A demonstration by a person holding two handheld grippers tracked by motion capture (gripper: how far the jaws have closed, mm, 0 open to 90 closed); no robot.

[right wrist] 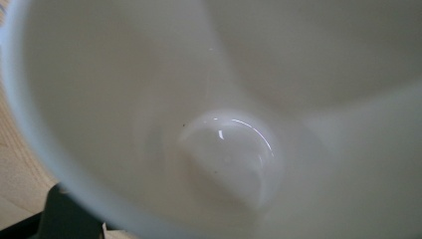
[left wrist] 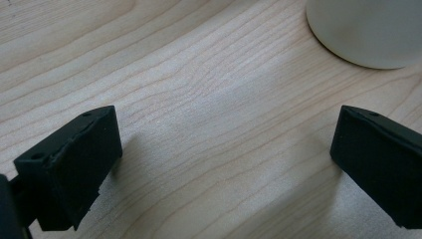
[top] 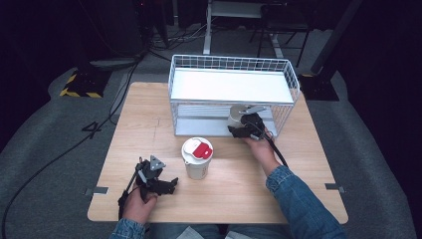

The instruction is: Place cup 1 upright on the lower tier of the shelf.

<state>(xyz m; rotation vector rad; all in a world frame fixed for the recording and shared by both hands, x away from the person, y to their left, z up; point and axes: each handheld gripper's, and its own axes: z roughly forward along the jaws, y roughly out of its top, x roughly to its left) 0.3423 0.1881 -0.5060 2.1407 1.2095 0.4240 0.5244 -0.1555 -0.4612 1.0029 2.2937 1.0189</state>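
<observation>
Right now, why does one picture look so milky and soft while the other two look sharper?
In the right gripper view the white cup sits too close, so its inside blurs, with small glints at the bottom. The left gripper view shows crisp wood grain on the table. The high view has a lit table and dark surroundings.

The rack (top: 234, 94) stands at the far side of the desk (top: 149, 119). Before it, near the desk's middle, stands the lidded cup (top: 197, 158). Left of that cup and nearer the person rests the left gripper (top: 171, 185). The right gripper (top: 234, 130) is at the rack's lower shelf, on a mug (top: 237, 116) there.
</observation>
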